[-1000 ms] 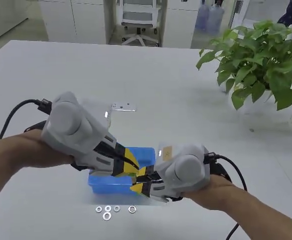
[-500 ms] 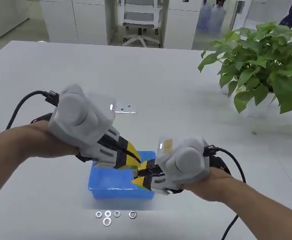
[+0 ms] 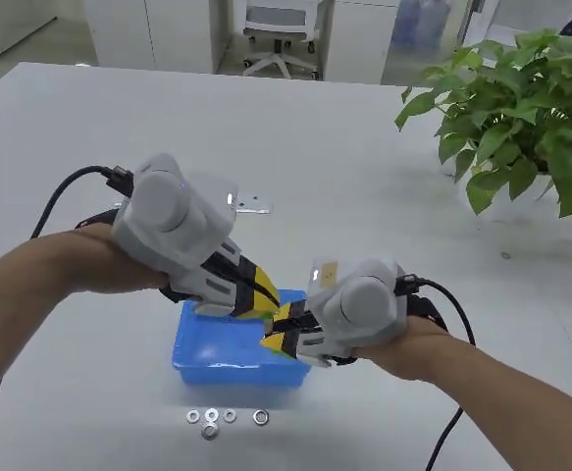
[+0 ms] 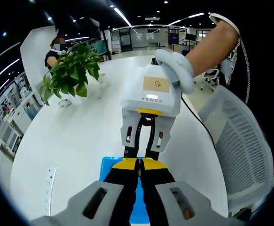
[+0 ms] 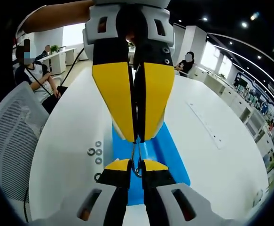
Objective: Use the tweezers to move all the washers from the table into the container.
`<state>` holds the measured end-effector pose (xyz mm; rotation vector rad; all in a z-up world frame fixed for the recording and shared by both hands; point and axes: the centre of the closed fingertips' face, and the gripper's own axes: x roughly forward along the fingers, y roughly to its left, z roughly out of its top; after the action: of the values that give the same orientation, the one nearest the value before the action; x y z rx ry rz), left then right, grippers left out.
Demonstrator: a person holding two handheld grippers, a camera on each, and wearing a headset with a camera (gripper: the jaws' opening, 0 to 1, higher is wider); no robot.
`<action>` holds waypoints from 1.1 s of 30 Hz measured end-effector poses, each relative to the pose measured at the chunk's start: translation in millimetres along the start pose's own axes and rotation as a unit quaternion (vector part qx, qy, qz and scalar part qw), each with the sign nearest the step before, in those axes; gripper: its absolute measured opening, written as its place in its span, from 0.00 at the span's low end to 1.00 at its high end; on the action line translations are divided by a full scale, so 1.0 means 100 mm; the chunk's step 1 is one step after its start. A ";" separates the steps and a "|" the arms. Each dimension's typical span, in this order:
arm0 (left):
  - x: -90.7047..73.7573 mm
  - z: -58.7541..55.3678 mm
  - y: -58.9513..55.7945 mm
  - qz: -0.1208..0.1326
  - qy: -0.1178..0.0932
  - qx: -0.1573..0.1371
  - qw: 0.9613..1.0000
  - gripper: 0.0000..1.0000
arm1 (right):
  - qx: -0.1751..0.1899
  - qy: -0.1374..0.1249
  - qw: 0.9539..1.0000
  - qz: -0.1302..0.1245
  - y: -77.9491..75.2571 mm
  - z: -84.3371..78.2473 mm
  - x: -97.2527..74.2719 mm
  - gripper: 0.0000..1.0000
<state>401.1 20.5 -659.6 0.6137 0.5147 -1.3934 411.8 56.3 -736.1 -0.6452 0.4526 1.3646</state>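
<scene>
Our left gripper (image 3: 264,298) and right gripper (image 3: 275,340) both clench the tweezers (image 5: 136,159) (container (image 3: 202,355) beneath the fingers (image 5: 113,94)). We should release one side gently, not twisting them.

Right gripper (image 4: 140,151), white housing: printed brand reads "XENSE", seen in the left gripper view. Tan sticker (image 4: 155,84) above it has marks too small to read.

Five washers (image 3: 212,416) – one blue container (image 3: 217,355), one pair of tweezers (image 5: 136,157), one potted plant (image 3: 521,108) – and two grippers: left gripper (image 3: 266,299), right gripper (image 3: 274,340).
</scene>
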 end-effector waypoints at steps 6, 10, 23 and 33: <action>0.06 -0.10 0.08 -0.002 0.003 -0.008 1.000 0.05 | 0.004 0.003 1.000 0.005 -0.05 -0.06 0.09 0.10; 0.11 -0.17 0.13 -0.003 0.003 -0.013 1.000 0.05 | 0.008 0.005 1.000 0.009 -0.09 -0.12 0.16 0.10; 0.22 -0.30 0.21 -0.009 0.003 -0.022 1.000 0.05 | 0.013 0.012 1.000 0.019 -0.14 -0.26 0.28 0.11; 0.28 -0.32 0.19 -0.013 0.005 -0.022 1.000 0.05 | 0.012 0.019 1.000 0.022 -0.13 -0.33 0.29 0.11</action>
<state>423.8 22.4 -700.2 0.5805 0.5632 -1.4010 431.3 55.4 -777.4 -0.6450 0.5149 1.3883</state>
